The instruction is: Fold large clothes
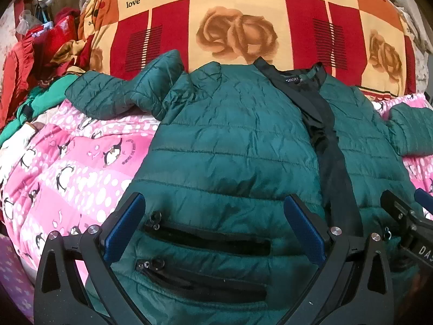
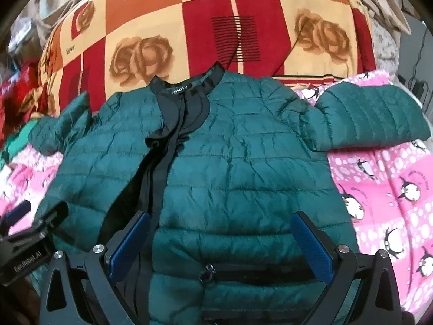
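Both grippers hover low over the jacket's (image 1: 230,140) hem, jaws spread wide, holding nothing — left gripper (image 1: 213,224) above the pocket zips, right gripper (image 2: 220,238) beside the placket. The jacket lies face up on the pink bedspread (image 2: 384,178); behind it, a blanket (image 1: 243,13) reads "love".

One green jacket (image 1: 230,140), two zipped pockets (image 1: 208,239), two tongs (image 1: 213,224).

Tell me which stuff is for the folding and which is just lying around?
For the job: green jacket, left gripper, right gripper.

Lying about: penguin sheet, rose blanket, red clothes pile.
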